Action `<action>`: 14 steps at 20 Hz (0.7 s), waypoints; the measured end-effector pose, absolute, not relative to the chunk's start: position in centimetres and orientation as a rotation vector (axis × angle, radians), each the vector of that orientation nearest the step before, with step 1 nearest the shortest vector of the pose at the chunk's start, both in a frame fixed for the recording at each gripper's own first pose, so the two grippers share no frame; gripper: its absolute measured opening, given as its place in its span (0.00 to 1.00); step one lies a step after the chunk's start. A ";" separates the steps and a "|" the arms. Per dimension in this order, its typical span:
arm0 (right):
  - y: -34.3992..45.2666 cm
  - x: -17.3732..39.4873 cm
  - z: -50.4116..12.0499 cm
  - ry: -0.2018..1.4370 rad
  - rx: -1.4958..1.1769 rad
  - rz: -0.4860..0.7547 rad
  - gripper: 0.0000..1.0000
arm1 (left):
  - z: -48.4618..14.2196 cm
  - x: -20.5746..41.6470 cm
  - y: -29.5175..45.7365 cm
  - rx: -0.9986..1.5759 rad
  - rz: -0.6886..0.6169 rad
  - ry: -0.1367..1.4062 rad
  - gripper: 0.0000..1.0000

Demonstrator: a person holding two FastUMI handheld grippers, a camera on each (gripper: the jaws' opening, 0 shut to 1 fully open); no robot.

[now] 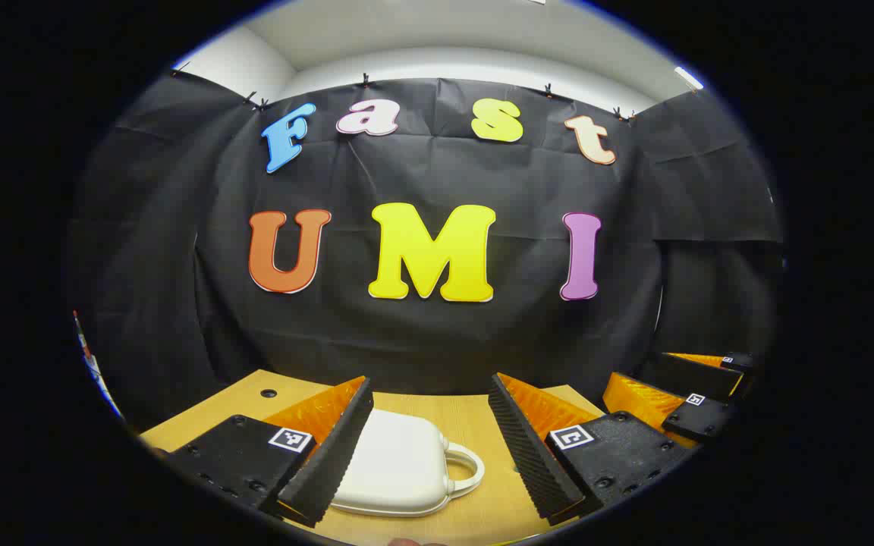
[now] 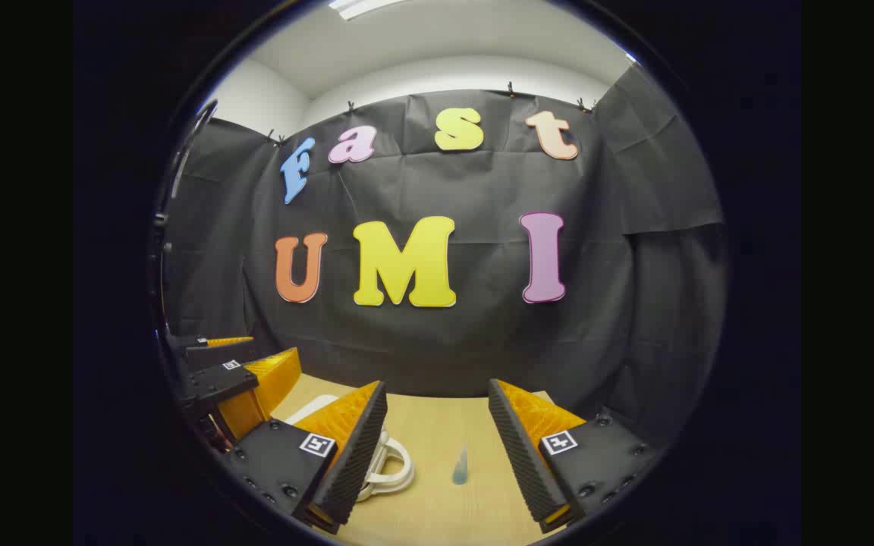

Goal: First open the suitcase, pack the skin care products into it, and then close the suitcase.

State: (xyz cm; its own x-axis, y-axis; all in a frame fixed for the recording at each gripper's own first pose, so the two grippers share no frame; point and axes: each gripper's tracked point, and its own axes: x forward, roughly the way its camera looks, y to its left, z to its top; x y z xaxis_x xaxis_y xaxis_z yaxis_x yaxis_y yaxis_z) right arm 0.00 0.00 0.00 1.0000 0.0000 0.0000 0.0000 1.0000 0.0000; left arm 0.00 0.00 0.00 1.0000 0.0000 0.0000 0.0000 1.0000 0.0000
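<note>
Lying flat, lid down: suitcase (image 1: 395,466), handle toward right claw (image 2: 437,447). Both claws spread, grasping nothing; left claw (image 1: 429,447) above case. Tube (image 2: 460,465) upright ahead of right claw.

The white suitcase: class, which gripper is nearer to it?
Left. The left gripper hangs right over the suitcase; the right gripper hangs beside its handle.

A closed white suitcase (image 1: 395,462) lies flat, well apart from a small upright bluish tube (image 2: 460,465).

One white suitcase (image 1: 395,462), one small bluish skin care tube (image 2: 460,465), one wooden table (image 2: 444,425), two hand-held grippers
</note>
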 end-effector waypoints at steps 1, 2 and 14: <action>-0.5 0.4 0.0 0.002 -0.002 -0.006 0.80 | 0.0 0.3 -0.1 0.000 0.004 0.002 0.98; -0.8 0.6 -0.1 0.003 -0.001 -0.006 0.80 | 0.0 0.5 -0.2 0.005 0.010 -0.002 0.98; -3.2 2.7 -0.7 0.025 0.001 0.000 0.80 | -0.8 2.0 -2.0 0.047 -0.007 0.022 0.98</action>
